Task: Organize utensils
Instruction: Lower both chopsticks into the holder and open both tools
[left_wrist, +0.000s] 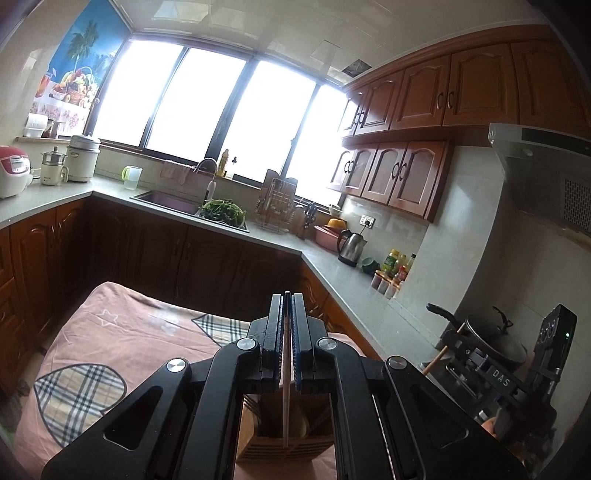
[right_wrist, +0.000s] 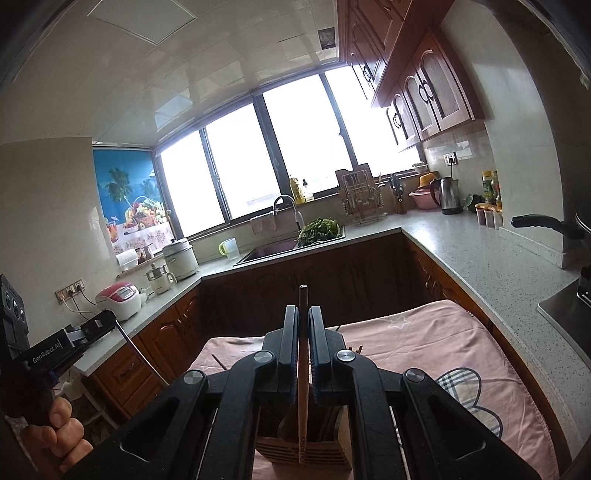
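Left tongs (left_wrist: 287, 325) clench one pale chopstick (left_wrist: 285, 413); right tongs (right_wrist: 303, 332) clench one brown chopstick (right_wrist: 303, 398), each above one wooden holder (right_wrist: 303, 452) at 6 o'clock.

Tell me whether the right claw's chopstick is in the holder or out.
In, partly: the chopstick, clamped upright in the right claw, has its lower end down inside the wooden holder.

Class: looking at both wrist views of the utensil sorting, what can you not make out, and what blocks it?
- Left wrist view: the wooden holder contents, behind the left hand-held gripper.
- Right wrist view: the brown stick lower tip, lost against the holder; the right hand-held gripper covers the tablecloth middle.
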